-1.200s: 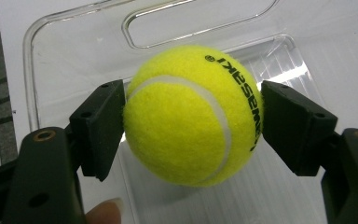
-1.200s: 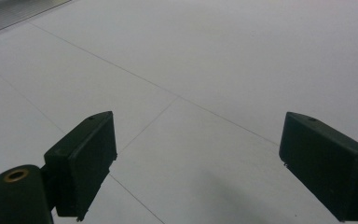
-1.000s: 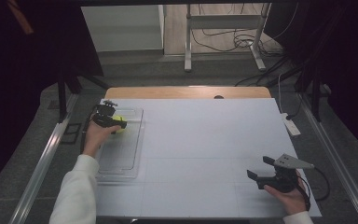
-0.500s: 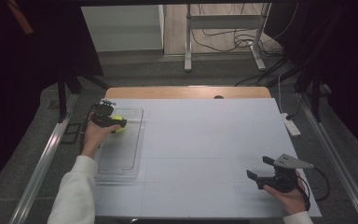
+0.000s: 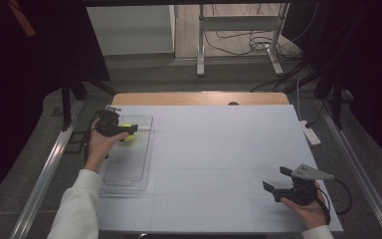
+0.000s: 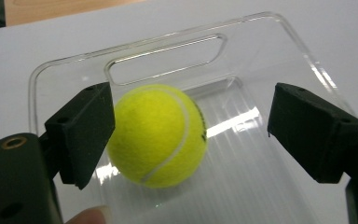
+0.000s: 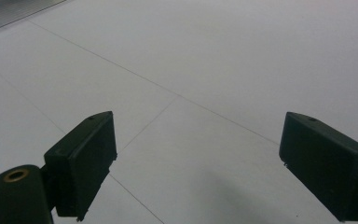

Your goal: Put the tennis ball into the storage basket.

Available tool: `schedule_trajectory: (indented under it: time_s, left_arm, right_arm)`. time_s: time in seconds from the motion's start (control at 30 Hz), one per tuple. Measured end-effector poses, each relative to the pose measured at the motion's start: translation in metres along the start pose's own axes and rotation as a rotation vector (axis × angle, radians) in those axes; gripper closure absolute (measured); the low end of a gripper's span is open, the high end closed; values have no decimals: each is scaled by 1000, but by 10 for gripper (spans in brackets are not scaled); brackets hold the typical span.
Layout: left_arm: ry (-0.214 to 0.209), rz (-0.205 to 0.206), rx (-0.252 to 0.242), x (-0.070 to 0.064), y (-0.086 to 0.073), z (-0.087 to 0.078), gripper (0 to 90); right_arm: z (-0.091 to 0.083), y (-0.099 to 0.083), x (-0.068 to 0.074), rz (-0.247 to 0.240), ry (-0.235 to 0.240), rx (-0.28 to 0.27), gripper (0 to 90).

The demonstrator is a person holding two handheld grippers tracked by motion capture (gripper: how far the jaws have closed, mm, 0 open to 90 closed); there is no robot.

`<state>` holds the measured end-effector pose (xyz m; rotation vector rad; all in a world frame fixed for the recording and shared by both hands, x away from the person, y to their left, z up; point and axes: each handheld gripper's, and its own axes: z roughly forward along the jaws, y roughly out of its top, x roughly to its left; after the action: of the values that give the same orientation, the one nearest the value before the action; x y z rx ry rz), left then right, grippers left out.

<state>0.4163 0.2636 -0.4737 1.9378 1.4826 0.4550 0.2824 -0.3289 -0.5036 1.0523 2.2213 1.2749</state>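
Note:
A yellow tennis ball (image 5: 128, 135) lies in the far end of a clear plastic tray (image 5: 129, 169) at the table's left. My left gripper (image 5: 128, 130) is open around it. In the left gripper view the ball (image 6: 156, 135) touches the left jaw, with a wide gap to the right jaw, and it rests on the tray's ribbed floor below the handle slot (image 6: 168, 56); my left gripper (image 6: 191, 135) stands just above that floor. At the near right, my right gripper (image 5: 277, 181) is held open over bare white table, with nothing between the jaws of my right gripper (image 7: 196, 163).
A white sheet (image 5: 219, 149) with faint grid lines covers the table. A white power strip (image 5: 311, 133) lies at its right edge. A strip of bare wood (image 5: 199, 98) runs along the far edge. Metal rails flank both sides.
The left hand has shifted very slightly over the tray's far end with the ball between the jaws. The right gripper has stayed where it was.

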Motion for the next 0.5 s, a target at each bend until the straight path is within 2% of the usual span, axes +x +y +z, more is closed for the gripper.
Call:
schedule_trajectory:
  time_s: [0.27,0.5]
  left_arm:
    - [-42,11,-43,-7,-4,-8,160]
    - [-99,43,-78,-18,-9,-21,162]
  right_arm:
    - [0,0,0,1,-1,-1,112]
    - [1,-1,-2,4,0,6,112]
